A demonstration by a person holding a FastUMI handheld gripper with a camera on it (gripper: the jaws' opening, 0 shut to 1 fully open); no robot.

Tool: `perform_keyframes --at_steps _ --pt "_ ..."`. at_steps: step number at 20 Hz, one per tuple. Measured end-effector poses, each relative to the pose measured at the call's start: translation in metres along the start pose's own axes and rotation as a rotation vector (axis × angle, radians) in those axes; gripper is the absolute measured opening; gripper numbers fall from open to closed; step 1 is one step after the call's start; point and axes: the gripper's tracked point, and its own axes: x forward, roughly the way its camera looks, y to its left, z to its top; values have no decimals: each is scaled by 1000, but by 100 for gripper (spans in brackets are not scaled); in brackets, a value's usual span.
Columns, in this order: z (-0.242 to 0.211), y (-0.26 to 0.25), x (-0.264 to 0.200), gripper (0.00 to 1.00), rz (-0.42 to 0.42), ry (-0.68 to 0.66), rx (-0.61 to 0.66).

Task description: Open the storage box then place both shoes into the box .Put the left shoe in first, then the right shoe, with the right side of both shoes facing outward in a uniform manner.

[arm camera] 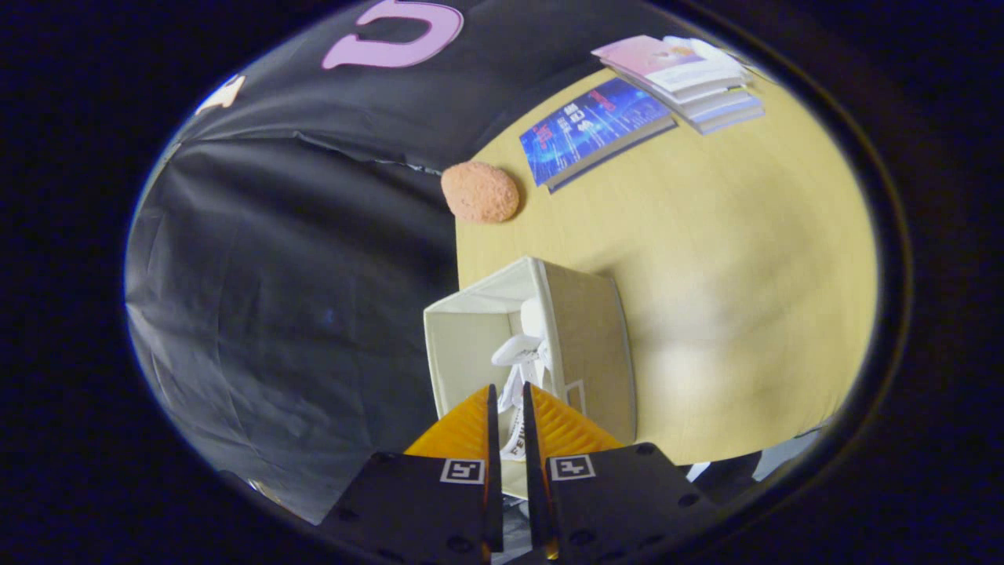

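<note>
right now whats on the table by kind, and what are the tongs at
storage box: 1
white shoe (in the box): 1
orange sponge-like lump: 1
books: 1 blue book plus a stack, its count unclear
total: 4 plus the stack
tongs: nearly shut on the shoe

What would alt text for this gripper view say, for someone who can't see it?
The gripper, its orange fingers nearly together, holds a white shoe over an open beige box on a wooden table. Beyond the box lie an orange sponge-like lump, a blue book and a stack of books.
</note>
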Motion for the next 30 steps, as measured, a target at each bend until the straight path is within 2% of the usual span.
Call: perform_keyframes --at_steps 4,10,15,17,23,30 --pt "50 21 -39 16 24 -206 -139" --pt "122 61 -133 15 10 -586 -340" --pt "176 87 -230 15 -84 -920 -510" --pt "186 92 -259 15 -134 -1011 -573" --pt "208 109 -344 15 -286 -1251 -694" --pt "195 117 -375 15 -362 -1320 -743"
